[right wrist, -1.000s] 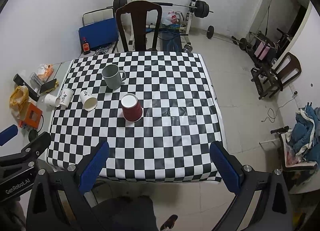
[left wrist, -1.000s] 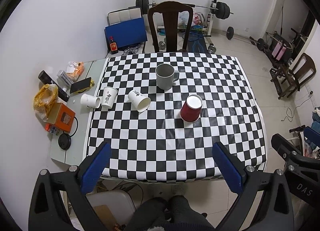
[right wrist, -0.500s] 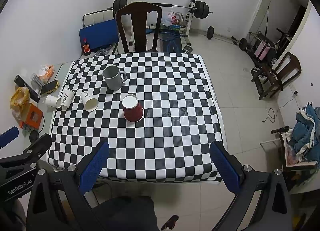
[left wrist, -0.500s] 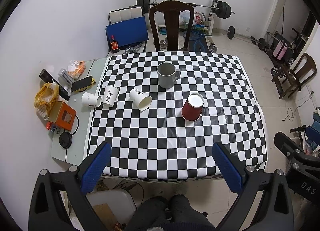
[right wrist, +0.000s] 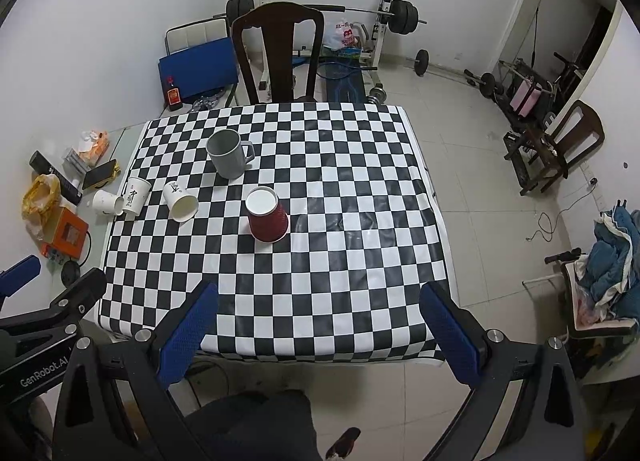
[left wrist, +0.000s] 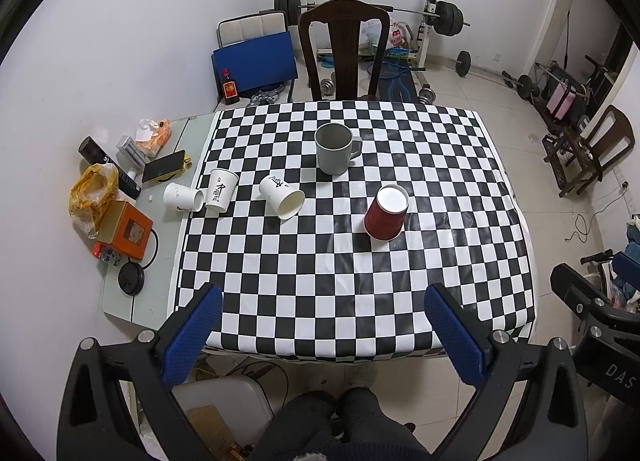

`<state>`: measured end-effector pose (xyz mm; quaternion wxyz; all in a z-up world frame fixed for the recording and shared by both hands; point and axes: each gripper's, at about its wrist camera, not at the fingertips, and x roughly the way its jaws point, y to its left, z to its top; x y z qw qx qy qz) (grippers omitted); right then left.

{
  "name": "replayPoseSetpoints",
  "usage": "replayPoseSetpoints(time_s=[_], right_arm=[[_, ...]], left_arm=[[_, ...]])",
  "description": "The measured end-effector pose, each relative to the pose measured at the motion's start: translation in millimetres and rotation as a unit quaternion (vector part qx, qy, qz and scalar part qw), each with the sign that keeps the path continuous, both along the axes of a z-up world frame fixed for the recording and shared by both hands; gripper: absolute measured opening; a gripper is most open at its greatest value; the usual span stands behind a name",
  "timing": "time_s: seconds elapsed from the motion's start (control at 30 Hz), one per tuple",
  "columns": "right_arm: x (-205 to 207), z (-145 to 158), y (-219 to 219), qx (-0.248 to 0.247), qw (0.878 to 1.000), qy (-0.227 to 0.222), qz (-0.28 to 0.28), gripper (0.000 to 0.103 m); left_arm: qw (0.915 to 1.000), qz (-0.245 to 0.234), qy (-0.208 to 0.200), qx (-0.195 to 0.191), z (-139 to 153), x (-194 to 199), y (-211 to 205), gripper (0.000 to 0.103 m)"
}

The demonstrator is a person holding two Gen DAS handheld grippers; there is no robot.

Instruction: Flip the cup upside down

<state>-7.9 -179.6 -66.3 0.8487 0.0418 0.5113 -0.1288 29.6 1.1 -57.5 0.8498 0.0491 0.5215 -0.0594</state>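
Observation:
A red paper cup (left wrist: pixel 386 213) (right wrist: pixel 267 215) stands upside down on the checkered table (left wrist: pixel 360 281) (right wrist: pixel 320 261), white base up. A grey mug (left wrist: pixel 336 149) (right wrist: pixel 230 153) stands upright behind it. A white paper cup (left wrist: pixel 282 197) (right wrist: pixel 181 201) lies on its side to the left, another (left wrist: pixel 220 190) (right wrist: pixel 135 195) stands upright, and a third (left wrist: pixel 182 197) (right wrist: pixel 107 202) lies beside it. My left gripper (left wrist: pixel 324 337) and right gripper (right wrist: pixel 320 335) are both open and empty, high above the table's near edge.
A side shelf at the left holds an orange box (left wrist: pixel 124 231), a phone (left wrist: pixel 164 166), a yellow bag (left wrist: pixel 92 191) and small items. A dark wooden chair (left wrist: pixel 344 53) stands behind the table. Gym weights and a second chair (right wrist: pixel 560 149) are on the floor.
Both views have drifted slightly back and up from the table. The cups and mug have not moved. Both grippers stay open.

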Motion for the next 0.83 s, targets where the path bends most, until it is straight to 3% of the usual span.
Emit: replayPoseSetpoints(time_s=[0.83], right_arm=[[1.6,-0.3,0.0,0.002,1.000,0.001,-0.001,0.101]], left_arm=[[1.0000,-0.001,0.001,0.000,0.1,1.7,-0.2,0.103]])
